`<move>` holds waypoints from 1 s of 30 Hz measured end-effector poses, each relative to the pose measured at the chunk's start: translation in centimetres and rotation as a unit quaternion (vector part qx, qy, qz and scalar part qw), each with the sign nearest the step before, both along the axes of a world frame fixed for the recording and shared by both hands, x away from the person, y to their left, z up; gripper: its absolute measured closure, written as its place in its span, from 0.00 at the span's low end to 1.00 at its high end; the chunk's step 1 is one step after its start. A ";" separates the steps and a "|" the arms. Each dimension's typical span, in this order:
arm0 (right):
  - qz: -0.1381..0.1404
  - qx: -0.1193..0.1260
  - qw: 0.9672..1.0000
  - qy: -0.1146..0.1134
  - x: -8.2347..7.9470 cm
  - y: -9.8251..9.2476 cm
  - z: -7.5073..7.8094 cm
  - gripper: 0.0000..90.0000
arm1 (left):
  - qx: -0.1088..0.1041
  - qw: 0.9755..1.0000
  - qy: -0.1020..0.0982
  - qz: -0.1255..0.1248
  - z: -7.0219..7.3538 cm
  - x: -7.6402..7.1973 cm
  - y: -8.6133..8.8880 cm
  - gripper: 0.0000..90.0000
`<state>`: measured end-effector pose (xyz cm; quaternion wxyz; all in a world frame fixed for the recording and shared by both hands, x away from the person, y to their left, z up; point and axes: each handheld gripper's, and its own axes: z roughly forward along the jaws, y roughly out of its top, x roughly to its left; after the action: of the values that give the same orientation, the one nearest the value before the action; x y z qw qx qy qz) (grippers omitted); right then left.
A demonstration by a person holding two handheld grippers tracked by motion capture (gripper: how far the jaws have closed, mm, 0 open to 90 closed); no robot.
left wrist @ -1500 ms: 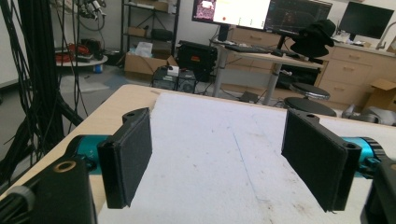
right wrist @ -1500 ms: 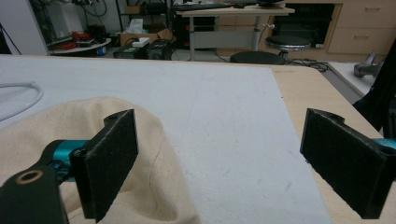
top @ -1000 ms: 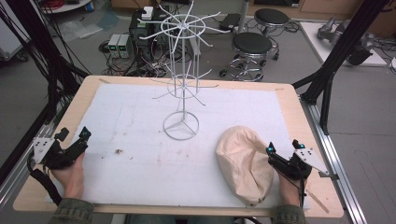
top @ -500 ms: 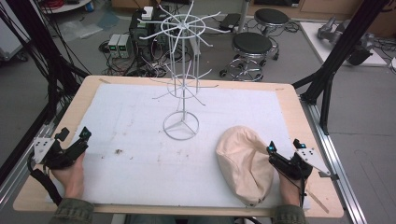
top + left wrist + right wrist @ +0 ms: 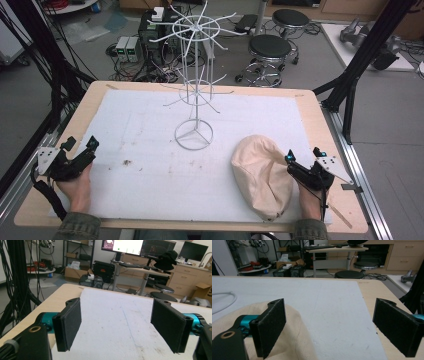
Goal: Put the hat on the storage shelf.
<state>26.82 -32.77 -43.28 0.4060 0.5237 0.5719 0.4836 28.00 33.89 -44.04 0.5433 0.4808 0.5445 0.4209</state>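
A beige cloth cap (image 5: 261, 174) lies on the white mat at the front right; in the right gripper view the cap (image 5: 294, 340) sits behind and under the left jaw. My right gripper (image 5: 303, 156) rests just right of it, open, nothing between its jaws, seen again in the right gripper view (image 5: 332, 327). A white wire rack stand (image 5: 194, 87) rises from the middle of the mat, its ring base (image 5: 194, 134) left of the cap. My left gripper (image 5: 81, 146) rests open at the front left, with bare mat between its jaws (image 5: 117, 327).
The white mat (image 5: 150, 170) covers most of the wooden table (image 5: 310, 107). Small dark crumbs (image 5: 127, 162) lie on the mat near the left gripper. Black frame posts (image 5: 360, 55) stand at both sides. Stools and electronics sit on the floor beyond the far edge.
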 end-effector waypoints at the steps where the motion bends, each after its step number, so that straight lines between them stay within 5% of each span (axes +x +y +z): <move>1: 0.000 0.000 1.000 0.003 0.0 0.0 0.1 0.12 | -0.001 1.000 0.000 -0.001 0.0 0.0 0.0 0.28; 30: 0.038 -0.007 0.999 0.025 1.2 0.5 0.8 0.12 | -0.005 1.000 0.001 -0.006 -0.1 0.1 -0.2 0.28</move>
<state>27.99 -32.25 -42.46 0.3763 0.5106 0.6046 0.4818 28.06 33.71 -44.11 0.5480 0.4817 0.5440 0.4143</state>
